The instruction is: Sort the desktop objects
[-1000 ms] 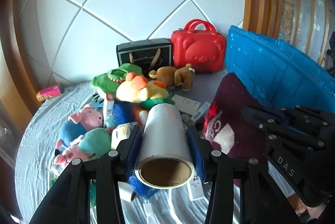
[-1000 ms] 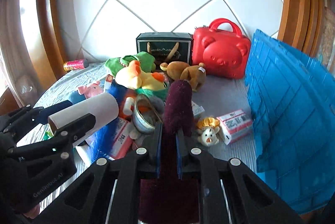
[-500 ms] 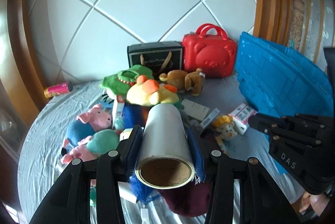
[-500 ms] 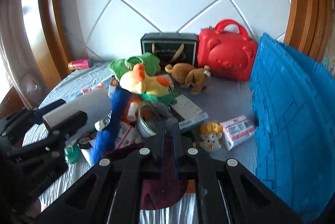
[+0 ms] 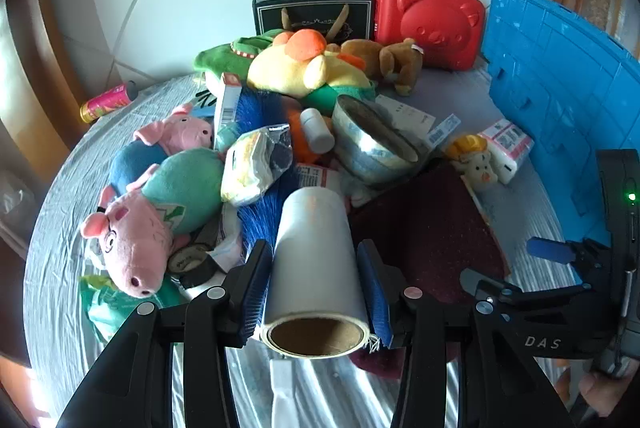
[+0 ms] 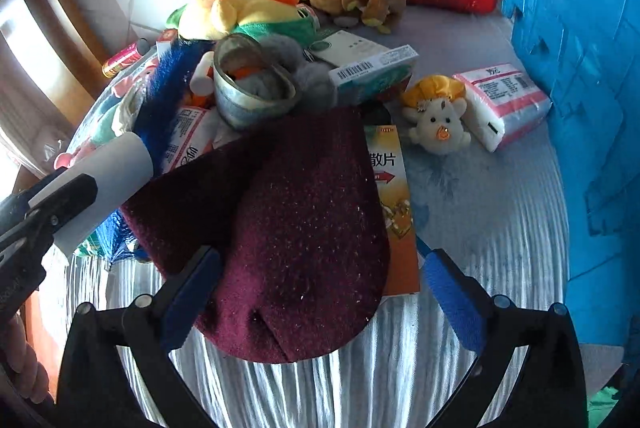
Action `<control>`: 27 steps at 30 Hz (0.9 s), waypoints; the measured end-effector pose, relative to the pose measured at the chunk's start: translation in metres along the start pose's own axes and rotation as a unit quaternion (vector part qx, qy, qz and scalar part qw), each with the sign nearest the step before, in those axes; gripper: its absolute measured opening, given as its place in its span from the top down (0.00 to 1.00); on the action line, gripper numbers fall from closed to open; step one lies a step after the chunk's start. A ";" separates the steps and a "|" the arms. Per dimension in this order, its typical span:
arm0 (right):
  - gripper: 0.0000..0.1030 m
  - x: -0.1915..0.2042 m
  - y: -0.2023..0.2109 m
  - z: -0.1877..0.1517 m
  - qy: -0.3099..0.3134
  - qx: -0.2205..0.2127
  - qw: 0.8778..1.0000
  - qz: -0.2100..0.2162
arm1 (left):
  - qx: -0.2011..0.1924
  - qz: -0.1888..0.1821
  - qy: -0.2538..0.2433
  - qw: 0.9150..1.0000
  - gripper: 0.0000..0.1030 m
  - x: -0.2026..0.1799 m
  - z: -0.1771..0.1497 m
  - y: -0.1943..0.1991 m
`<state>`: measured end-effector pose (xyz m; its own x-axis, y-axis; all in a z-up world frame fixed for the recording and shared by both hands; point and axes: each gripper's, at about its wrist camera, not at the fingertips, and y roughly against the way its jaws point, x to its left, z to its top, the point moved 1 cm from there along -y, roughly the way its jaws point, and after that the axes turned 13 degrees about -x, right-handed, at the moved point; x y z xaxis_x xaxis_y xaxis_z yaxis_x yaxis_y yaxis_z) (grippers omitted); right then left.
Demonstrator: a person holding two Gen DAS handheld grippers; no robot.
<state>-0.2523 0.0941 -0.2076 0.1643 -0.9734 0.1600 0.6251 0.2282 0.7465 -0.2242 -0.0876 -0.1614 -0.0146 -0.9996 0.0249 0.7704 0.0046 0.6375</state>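
Note:
My left gripper (image 5: 314, 264) is shut on a white roll with a cardboard core (image 5: 316, 268) and holds it above the table's near side. The roll also shows in the right wrist view (image 6: 108, 171). A maroon knit hat (image 6: 288, 228) lies flat on the grey cloth, also seen in the left wrist view (image 5: 432, 240). My right gripper (image 6: 316, 280) is open, its blue pads either side of the hat's near end. It shows at the right of the left wrist view (image 5: 532, 268).
A pile of plush toys, a metal bowl (image 6: 248, 87), boxes and a blue brush (image 6: 164, 99) fills the middle. A red bear case (image 5: 428, 19) and black box (image 5: 312, 11) stand at the back. A blue crate (image 6: 580, 67) walls the right side.
My right gripper lowered the maroon hat onto the table and opened, letting it go. Both cameras tilted down toward the table. The left gripper still holds the roll.

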 end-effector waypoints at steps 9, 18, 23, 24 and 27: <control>0.04 0.016 -0.049 -0.022 0.064 0.033 0.997 -0.023 | 0.011 0.001 -0.003 1.000 0.58 0.001 -0.015 -0.022; 0.70 0.040 -0.010 -0.020 0.079 -0.019 0.996 -0.022 | 0.006 -0.022 -0.019 1.000 0.58 -0.007 -0.014 -0.022; 0.71 0.057 0.031 -0.001 0.089 -0.079 0.992 -0.031 | -0.018 -0.032 -0.022 0.999 0.58 -0.004 0.000 -0.003; 0.71 0.059 0.041 0.005 0.091 -0.092 0.991 -0.033 | -0.026 -0.034 -0.021 0.999 0.58 -0.003 0.006 0.004; 0.71 0.071 0.066 0.028 0.101 -0.124 0.986 -0.040 | -0.057 -0.043 -0.019 0.997 0.59 -0.001 0.026 0.026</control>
<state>-0.2204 0.0399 -0.1289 0.2401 -0.9697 -0.0442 0.8060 0.1737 0.5658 -0.2209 -0.0852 -0.1249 -0.1049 -0.9945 0.0043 0.8331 -0.0855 0.5465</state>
